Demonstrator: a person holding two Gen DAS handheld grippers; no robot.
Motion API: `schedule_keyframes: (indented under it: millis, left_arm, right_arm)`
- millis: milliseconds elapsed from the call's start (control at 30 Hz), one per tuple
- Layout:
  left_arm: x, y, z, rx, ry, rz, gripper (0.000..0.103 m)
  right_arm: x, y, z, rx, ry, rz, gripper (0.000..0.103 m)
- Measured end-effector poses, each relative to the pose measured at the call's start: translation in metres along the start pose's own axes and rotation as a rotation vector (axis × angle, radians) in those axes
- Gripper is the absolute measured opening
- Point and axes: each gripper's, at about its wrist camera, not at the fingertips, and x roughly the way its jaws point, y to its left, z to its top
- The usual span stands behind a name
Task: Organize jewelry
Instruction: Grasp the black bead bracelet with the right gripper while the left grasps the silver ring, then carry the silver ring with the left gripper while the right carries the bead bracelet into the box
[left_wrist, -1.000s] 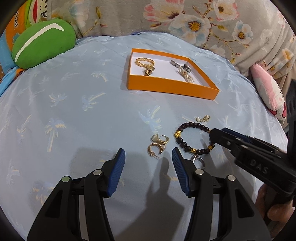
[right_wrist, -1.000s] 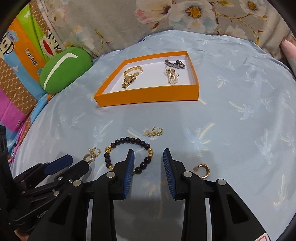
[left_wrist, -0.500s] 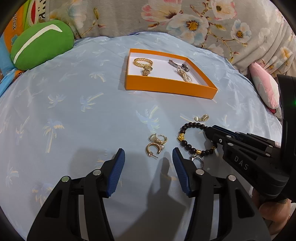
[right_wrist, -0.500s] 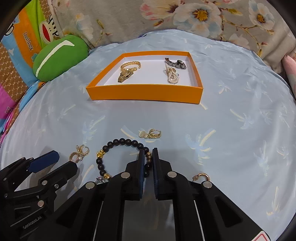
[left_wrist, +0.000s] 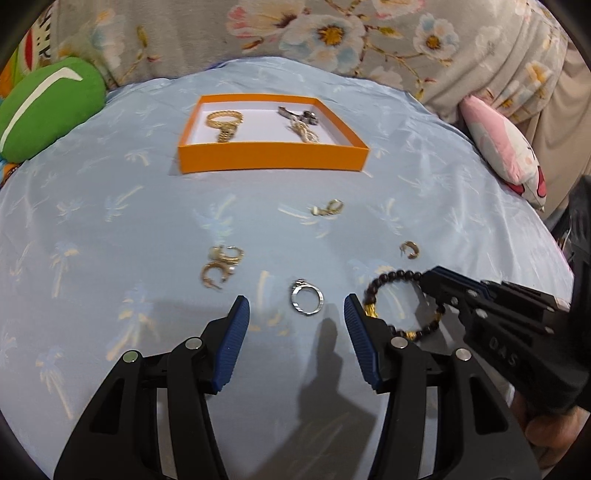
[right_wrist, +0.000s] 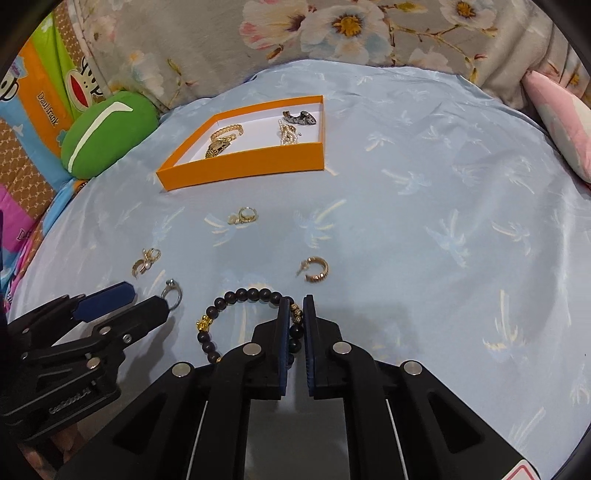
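My right gripper (right_wrist: 294, 301) is shut on a dark beaded bracelet (right_wrist: 236, 297) with gold beads, which it holds just above the blue cloth; the bracelet also shows in the left wrist view (left_wrist: 391, 278). My left gripper (left_wrist: 296, 306) is open and empty, with a silver ring (left_wrist: 306, 299) lying between its fingertips. An orange box (left_wrist: 273, 157) at the back holds a gold bracelet (left_wrist: 223, 122) and a pearl piece (left_wrist: 304, 131). Loose gold earrings (left_wrist: 219, 264) lie on the cloth.
A gold hoop earring (right_wrist: 316, 269) and a small gold pair (right_wrist: 243, 216) lie on the blue cloth. A green cushion (left_wrist: 44, 107) sits at the back left, a pink pillow (left_wrist: 506, 147) at the right. A floral fabric wall stands behind the box.
My right gripper closed on the beaded bracelet and lifted it to the right, off the silver ring. My left gripper shifted right, so the ring lies between its fingers.
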Motion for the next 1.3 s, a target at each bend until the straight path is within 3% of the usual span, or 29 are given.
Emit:
schedule_keyframes:
  millis: [233,367,600,967,1300]
  left_arm:
    - [0.012,-0.015,0.004,0.021,0.008,0.041,0.049]
    - [0.015,-0.021,0.004,0.054,-0.003,0.07,0.034]
    - [0.017,-0.025,0.006,0.073,-0.004,0.07,0.02]
    - [0.015,-0.027,0.009,0.056,-0.003,0.05,0.019]
    - [-0.01,-0.026,0.022,0.063,-0.054,0.044,0.02]
  right_arm:
    - [-0.003,-0.009,-0.01,0.028,-0.003,0.019,0.007]
    - [-0.002,-0.012,-0.009,0.042,-0.004,0.035,0.007]
    - [-0.003,-0.015,-0.01,0.055,-0.008,0.04,0.007]
    - [-0.008,-0.02,-0.01,0.08,-0.024,0.04,0.007]
    - [-0.039,-0.03,0.006,0.097,-0.094,0.005,0.007]
